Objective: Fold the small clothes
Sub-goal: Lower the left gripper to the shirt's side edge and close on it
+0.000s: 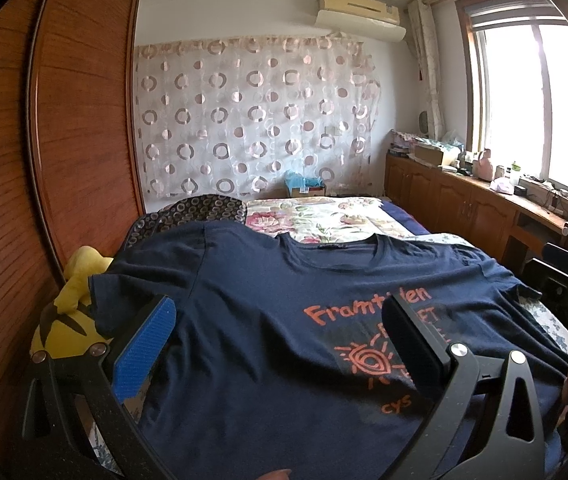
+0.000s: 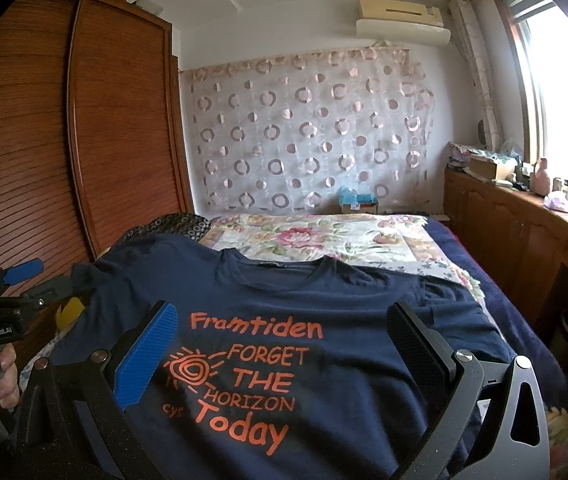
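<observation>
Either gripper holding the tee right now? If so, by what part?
Nothing held. The left gripper and right gripper are both open above the navy T-shirt, which lies flat, print up, on the bed.

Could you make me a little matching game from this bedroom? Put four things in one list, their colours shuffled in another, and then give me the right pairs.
Things:
1. T-shirt spread on the bed
2. Soft toy at the bed's left edge
3. Wardrobe doors
4. Lettering on the shirt

Colours:
A. Yellow
B. Orange
C. Navy blue
D. Reddish-brown wood

Pairs: 1-C, 2-A, 3-D, 4-B

Both the left gripper and the right gripper hover over the shirt with their jaws wide apart, gripping nothing.
</observation>
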`<state>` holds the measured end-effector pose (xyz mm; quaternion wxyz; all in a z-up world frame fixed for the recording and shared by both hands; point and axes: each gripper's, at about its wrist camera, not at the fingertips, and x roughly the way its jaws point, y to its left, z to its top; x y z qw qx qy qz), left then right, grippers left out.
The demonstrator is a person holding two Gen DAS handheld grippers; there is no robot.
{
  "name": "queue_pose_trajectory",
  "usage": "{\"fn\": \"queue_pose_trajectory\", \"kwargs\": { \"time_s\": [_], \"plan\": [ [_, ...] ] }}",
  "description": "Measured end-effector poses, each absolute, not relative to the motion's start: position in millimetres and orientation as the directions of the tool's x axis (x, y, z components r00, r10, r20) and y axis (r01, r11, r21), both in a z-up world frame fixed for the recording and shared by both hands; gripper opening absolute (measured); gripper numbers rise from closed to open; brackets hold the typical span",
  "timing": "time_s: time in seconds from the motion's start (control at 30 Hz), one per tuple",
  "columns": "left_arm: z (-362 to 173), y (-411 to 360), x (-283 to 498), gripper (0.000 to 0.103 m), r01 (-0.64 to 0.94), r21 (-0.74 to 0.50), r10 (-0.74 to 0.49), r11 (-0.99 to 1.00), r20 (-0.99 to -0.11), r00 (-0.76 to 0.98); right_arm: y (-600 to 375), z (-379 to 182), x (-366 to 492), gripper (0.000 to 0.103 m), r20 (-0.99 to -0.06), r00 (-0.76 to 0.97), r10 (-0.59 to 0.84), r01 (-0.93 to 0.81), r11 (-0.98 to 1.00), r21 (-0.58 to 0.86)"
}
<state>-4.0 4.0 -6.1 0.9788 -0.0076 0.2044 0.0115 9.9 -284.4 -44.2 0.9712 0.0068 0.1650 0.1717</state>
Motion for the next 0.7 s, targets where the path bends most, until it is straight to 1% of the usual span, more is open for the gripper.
{"fn": "queue_pose_trajectory", "kwargs": {
  "time_s": [0.23, 0.7],
  "plan": [
    [-20, 26, 3, 0.103, -0.037, -0.018, 0.025, 0.999, -0.431, 0.902, -275, -52, 21, 0.103, -0.364, 0.857, 0.363, -0.365, 0.929, 0.067],
    [-42, 53, 9, 0.103, -0.061, -0.016, 0.045, 0.998, -0.491, 0.870, -265, -52, 37, 0.103, -0.413, 0.821, 0.395, -0.412, 0.910, 0.050]
  ]
}}
